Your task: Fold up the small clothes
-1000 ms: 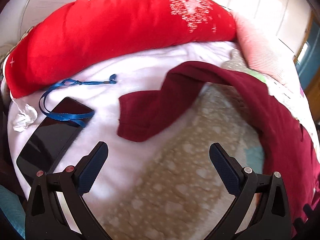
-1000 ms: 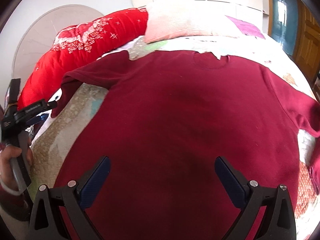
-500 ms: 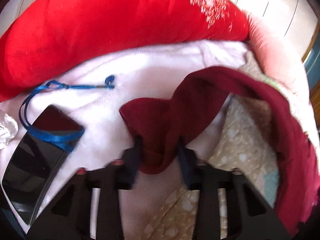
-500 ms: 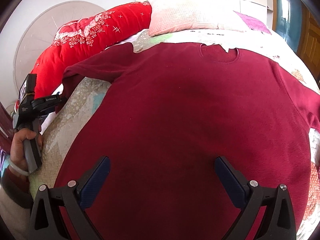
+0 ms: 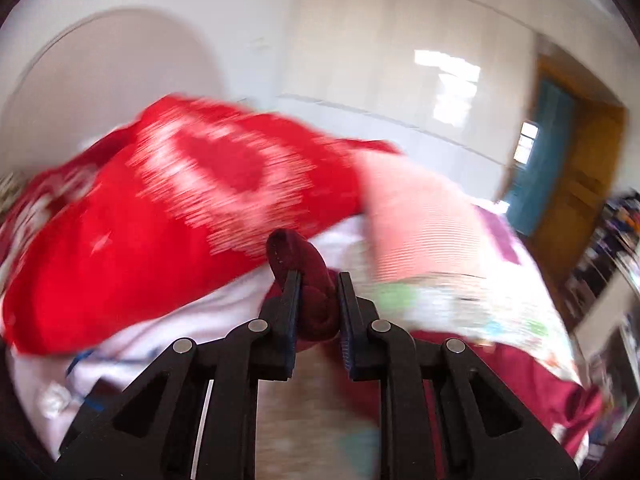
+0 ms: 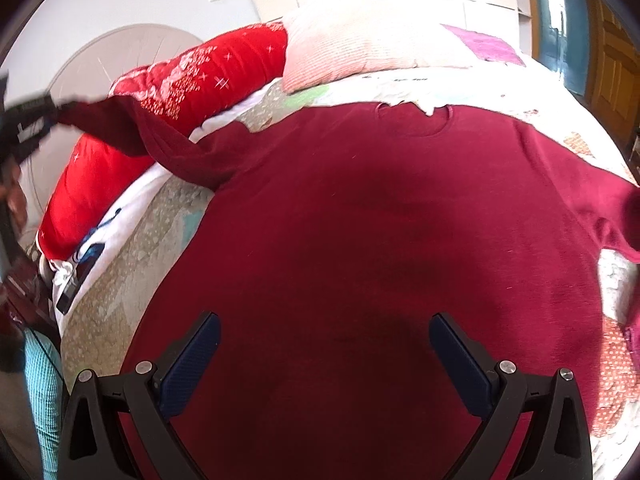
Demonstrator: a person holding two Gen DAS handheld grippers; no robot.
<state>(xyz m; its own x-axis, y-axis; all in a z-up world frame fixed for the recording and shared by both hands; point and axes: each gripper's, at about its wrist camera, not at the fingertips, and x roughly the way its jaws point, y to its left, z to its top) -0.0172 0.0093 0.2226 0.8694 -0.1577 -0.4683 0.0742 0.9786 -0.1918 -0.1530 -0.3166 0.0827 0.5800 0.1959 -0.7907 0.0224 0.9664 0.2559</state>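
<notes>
A dark red long-sleeved sweater (image 6: 380,248) lies spread flat on the bed, neck at the far side. My left gripper (image 5: 318,300) is shut on the cuff of its left sleeve (image 5: 304,272) and holds it up in the air. In the right wrist view the lifted sleeve (image 6: 132,132) stretches up to the left gripper (image 6: 44,114) at the far left. My right gripper (image 6: 324,336) is open and empty, hovering above the sweater's lower body. The right sleeve (image 6: 616,216) runs off to the right edge.
A red quilt (image 6: 192,80) and a pink pillow (image 6: 360,48) lie at the head of the bed. A black phone with a blue lanyard (image 6: 78,276) lies on the white sheet at the left edge. A wooden door (image 5: 576,200) stands at the right.
My left gripper closed on the sleeve cuff and lifted it up off the bed, so its camera now looks at the wall. My right gripper stayed open over the sweater.
</notes>
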